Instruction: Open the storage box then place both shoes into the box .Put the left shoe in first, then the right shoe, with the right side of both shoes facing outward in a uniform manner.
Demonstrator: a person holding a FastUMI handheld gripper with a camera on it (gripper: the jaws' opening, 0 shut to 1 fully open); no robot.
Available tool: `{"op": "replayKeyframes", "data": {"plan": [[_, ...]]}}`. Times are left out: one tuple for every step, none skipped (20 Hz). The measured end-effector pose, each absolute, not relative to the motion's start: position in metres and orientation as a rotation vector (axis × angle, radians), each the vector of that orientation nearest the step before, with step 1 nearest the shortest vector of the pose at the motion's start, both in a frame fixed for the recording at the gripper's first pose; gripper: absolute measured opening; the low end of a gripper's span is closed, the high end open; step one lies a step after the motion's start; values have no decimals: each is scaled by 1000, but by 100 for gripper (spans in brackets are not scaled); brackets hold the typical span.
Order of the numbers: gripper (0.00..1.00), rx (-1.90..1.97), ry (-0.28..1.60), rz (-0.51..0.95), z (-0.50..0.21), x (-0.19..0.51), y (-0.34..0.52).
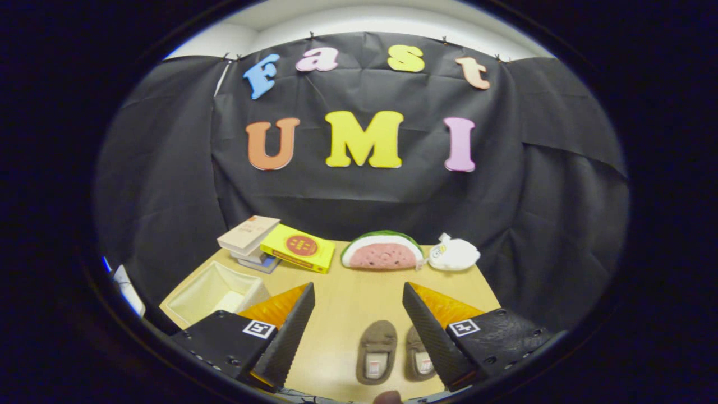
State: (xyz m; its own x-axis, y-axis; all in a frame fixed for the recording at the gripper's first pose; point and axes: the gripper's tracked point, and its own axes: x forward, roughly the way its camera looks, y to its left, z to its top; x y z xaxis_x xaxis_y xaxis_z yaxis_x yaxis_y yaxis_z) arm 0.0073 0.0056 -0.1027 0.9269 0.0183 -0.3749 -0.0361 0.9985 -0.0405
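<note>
Two small brown slipper-like shoes lie side by side on the wooden table (348,292), toes pointing away. The left shoe (376,351) sits between my fingers, low down. The right shoe (418,353) is partly hidden behind my right finger (435,331). A cream fabric storage box (216,292) stands at the table's left side, beyond my left finger (289,331), its top open and its inside bare. My gripper (358,294) hangs above the table, open wide, holding nothing.
At the table's back stand a stack of books (251,238) with a yellow book (298,247) leaning on it, a watermelon-slice plush (382,251) and a white plush toy (453,253). Black cloth walls the booth behind and at both sides.
</note>
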Motion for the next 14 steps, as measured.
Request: {"op": "replayKeyframes", "data": {"plan": [[96, -42, 417, 15, -118, 5, -8], [96, -42, 458, 12, -140, 4, -19], [96, -47, 500, 10, -160, 4, -26], [96, -50, 537, 8, -180, 1, -34], [96, -51, 570, 6, -196, 1, -38], [96, -51, 608, 8, -215, 3, -41], [96, -50, 646, 12, -235, 3, -42], [96, -43, 687, 16, -253, 5, -43], [96, -28, 723, 23, -267, 6, -42], [96, -17, 751, 30, -280, 6, -43], [96, -13, 776, 38, -289, 6, -43], [96, -14, 796, 46, -299, 8, -41], [96, -12, 812, 53, -308, 10, -42], [96, -8, 826, 58, -314, 12, -42]]}}
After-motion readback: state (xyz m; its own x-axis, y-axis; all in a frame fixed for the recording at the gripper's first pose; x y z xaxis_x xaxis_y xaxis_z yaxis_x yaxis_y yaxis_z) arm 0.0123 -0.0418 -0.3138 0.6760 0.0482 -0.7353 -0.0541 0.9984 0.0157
